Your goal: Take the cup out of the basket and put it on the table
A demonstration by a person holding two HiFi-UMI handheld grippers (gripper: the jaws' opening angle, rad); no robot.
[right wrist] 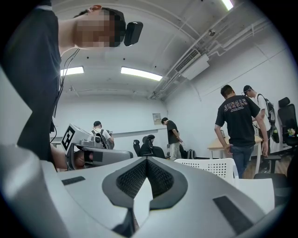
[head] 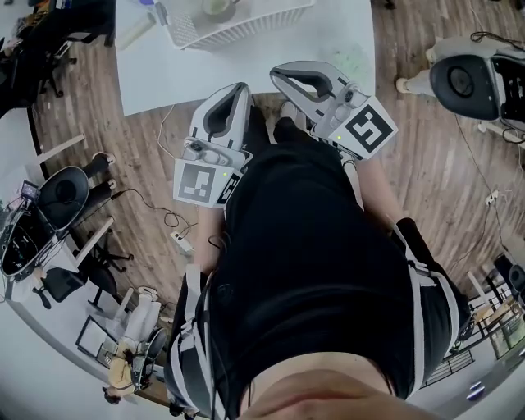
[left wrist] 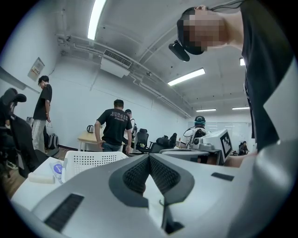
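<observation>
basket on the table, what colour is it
The basket is white with perforated walls, best seen in the left gripper view.

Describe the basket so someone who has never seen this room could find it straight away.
Find the white table in front of the person, at the top of the head view. On it stands the white basket, with a pale cup inside. It is the only container with hole-patterned walls; the items beside it are small and low.
</observation>
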